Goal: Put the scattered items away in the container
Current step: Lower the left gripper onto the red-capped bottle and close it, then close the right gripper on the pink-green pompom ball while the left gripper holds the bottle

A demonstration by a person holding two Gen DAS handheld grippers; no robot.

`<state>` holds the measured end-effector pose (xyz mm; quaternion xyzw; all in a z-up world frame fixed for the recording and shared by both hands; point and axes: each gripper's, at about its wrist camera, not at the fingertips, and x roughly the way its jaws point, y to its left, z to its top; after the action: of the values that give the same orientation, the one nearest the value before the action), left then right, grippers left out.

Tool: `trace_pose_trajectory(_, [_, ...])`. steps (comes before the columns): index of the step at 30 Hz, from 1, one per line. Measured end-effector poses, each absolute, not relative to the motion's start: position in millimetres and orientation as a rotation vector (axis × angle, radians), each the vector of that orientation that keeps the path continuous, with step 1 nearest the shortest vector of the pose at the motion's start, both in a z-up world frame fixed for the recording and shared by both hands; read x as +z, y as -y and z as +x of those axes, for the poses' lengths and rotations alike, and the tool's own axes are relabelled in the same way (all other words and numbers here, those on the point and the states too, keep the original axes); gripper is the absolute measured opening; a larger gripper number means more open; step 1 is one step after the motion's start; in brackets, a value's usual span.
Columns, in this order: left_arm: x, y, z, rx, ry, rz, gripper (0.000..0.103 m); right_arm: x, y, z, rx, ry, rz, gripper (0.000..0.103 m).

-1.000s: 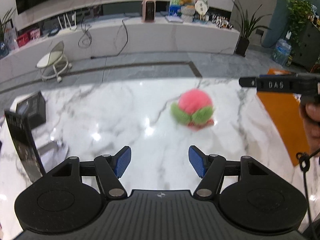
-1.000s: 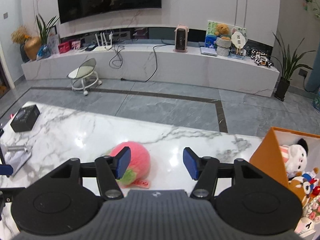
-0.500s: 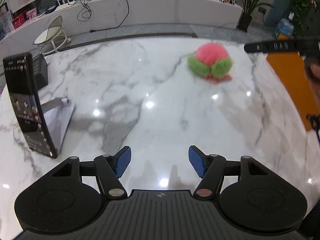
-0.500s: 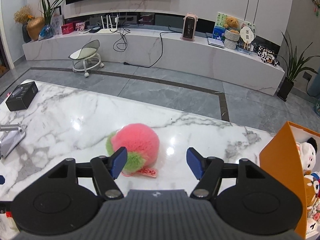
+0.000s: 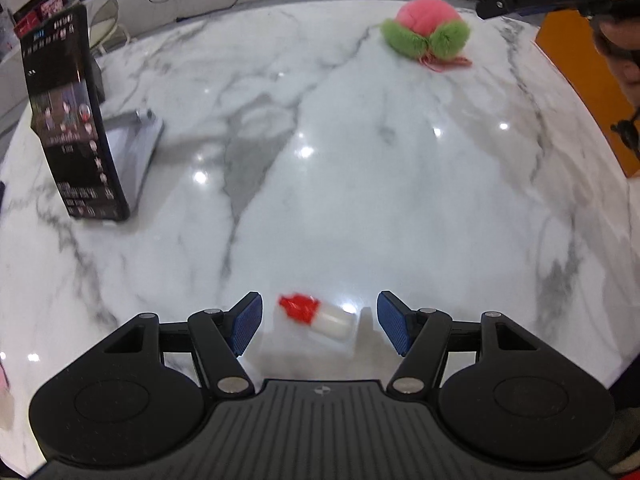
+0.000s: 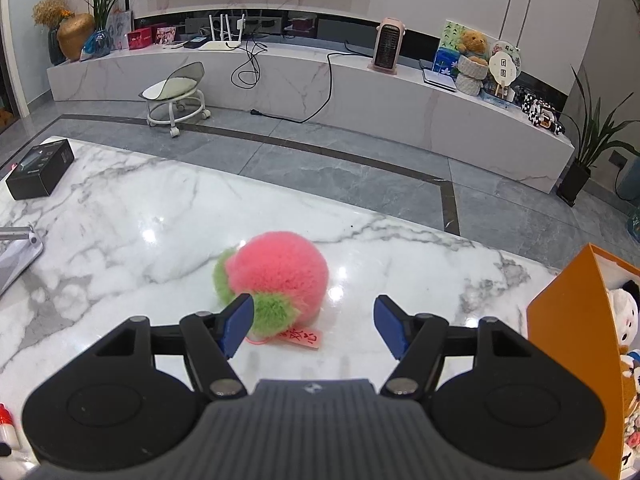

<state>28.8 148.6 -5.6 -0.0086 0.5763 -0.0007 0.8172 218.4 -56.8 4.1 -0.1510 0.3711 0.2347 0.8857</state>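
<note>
A glossy white marble table (image 5: 360,184) with grey veins is filling both views, ceiling lights glinting off it. Beyond the table, a grey tiled floor is running to a long marble ledge (image 6: 360,92) carrying a pink heater (image 6: 387,45) and a teddy bear (image 6: 472,42).

The round, fluffy pink plush peach (image 6: 280,272) with green leaves is lying on the table, just ahead of the right gripper (image 6: 312,330), whose blue ribbed fingers are standing wide apart. An orange box (image 6: 568,344) holding soft toys is sitting to the right of the peach.

The left gripper (image 5: 319,328) is hovering with fingers apart around a small white bottle with a red cap (image 5: 316,316), blurred, lying well short of the peach.
</note>
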Motion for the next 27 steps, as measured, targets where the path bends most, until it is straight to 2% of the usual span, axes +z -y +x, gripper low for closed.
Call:
trace_pose_trajectory(6, [-21.1,-144.9,33.0,0.008,-1.270,-0.018,0.074,1.5,51.8,217.9,0.493,-0.771,-0.320,0.070])
trace_pose_trajectory(7, [-23.2,-144.8,34.1,0.012,-1.275,-0.012,0.065,0.9,51.4,218.0,0.493,-0.771,-0.320,0.070])
trace_pose_trajectory(10, [-25.8,-143.2,35.7,0.002,-1.280,-0.011,0.051,-2.3,52.1,220.0,0.492,-0.777,-0.314,0.071])
trace_pose_trajectory(17, [-28.7,-140.5,41.1,-0.002,-1.268,0.015,0.046,-9.7,53.8,224.8,0.489,-0.791,-0.300,0.072])
trace_pose_trajectory(22, [-26.8,-137.3,45.5,-0.012,-1.265,0.033,0.023,-18.5,55.5,230.2,0.486,-0.814,-0.274,0.074])
trace_pose_trajectory(24, [-26.7,-133.3,46.8,-0.024,-1.261,0.046,0.019,-22.4,54.5,231.6,0.495,-0.819,-0.261,0.074])
trace_pose_trajectory(27, [-27.3,-130.2,49.9,-0.033,-1.251,0.057,0.019,-25.7,48.6,231.4,0.515,-0.802,-0.248,0.074])
